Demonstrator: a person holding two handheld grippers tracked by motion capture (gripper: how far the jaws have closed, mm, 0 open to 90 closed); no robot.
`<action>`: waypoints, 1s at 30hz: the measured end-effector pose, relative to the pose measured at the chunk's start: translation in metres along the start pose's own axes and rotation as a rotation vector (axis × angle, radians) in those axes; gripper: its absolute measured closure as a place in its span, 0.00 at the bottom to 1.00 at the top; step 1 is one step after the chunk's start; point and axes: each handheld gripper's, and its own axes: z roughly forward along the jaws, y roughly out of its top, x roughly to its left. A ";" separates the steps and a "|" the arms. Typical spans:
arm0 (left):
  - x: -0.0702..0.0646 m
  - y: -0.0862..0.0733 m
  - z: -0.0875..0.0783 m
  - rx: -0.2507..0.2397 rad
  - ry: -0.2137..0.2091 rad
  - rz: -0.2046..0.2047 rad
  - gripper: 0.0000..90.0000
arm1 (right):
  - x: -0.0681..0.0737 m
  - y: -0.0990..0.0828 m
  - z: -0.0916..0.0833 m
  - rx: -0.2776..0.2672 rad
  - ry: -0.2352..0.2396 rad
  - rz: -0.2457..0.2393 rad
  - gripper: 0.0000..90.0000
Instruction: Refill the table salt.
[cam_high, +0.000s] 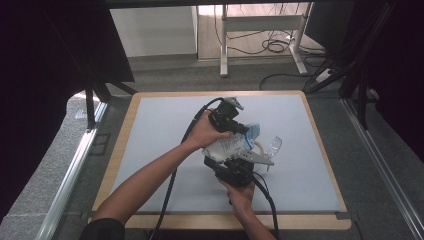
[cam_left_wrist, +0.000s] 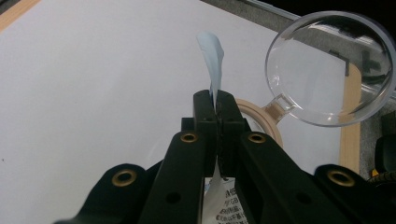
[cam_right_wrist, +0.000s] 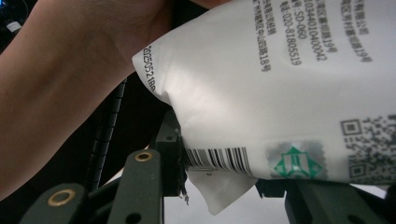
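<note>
Both hand-held grippers (cam_high: 235, 150) clamped on packet (cam_high: 227, 146)

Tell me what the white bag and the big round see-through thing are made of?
The white bag looks like thin, slightly glossy plastic film: it creases softly and carries printed text and a barcode. The round lens seems to be clear glass or plastic, I can't tell which, with a pale, wood-like handle.

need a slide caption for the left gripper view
Left gripper pinching the pale blue edge of a printed white pouch, with a clear magnifying glass lying on the table beyond.
</note>
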 end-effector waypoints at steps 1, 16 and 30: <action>0.000 0.000 0.000 0.000 -0.001 -0.001 1.00 | 0.000 0.000 0.000 0.000 -0.001 0.001 0.68; 0.000 0.003 0.003 0.006 -0.007 0.003 1.00 | -0.001 0.000 -0.002 -0.014 -0.006 0.007 0.68; 0.001 0.001 0.002 0.007 -0.006 -0.002 1.00 | 0.000 0.000 -0.001 -0.005 -0.006 0.001 0.68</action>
